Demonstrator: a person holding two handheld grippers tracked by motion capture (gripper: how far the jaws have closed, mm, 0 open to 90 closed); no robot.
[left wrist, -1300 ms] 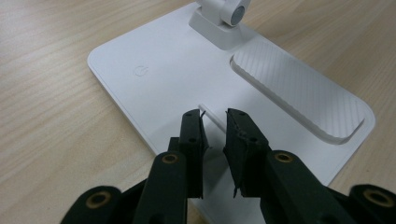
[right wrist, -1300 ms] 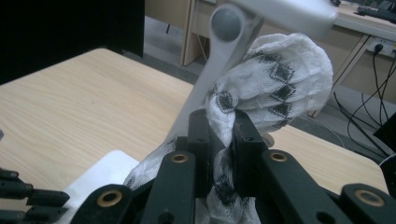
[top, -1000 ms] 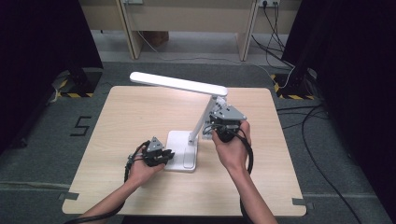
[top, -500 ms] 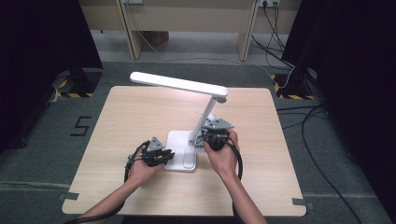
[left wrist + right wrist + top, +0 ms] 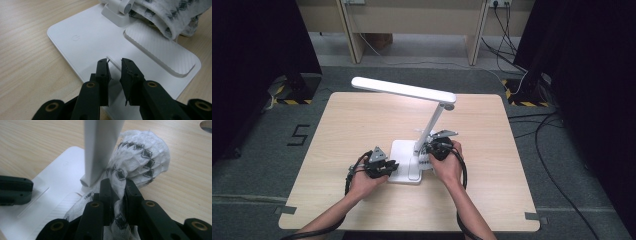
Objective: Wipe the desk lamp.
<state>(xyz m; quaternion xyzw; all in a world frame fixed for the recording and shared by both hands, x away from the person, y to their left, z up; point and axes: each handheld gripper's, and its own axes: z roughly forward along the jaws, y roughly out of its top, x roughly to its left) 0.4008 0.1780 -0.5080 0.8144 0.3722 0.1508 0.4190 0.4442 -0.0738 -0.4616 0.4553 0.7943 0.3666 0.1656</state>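
Gripping the cloth point(image 5: 140, 160), right claw point(image 5: 117, 188) has sunk to lamp base point(image 5: 82, 42).

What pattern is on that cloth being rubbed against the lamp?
The cloth is white with small black diamond shapes, clearest in the right gripper view.

White patterned cloth point(image 5: 140, 162) bunched against the lamp point(image 5: 422, 130) upright's foot

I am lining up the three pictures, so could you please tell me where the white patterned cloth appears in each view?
High view: the cloth is a small pale patch beside the lamp base, just left of the right gripper.
Left gripper view: top right corner, behind the base.
Right gripper view: centre, bunched against the lamp's arm, clamped in the jaws.
Shared landmark: the white lamp base.
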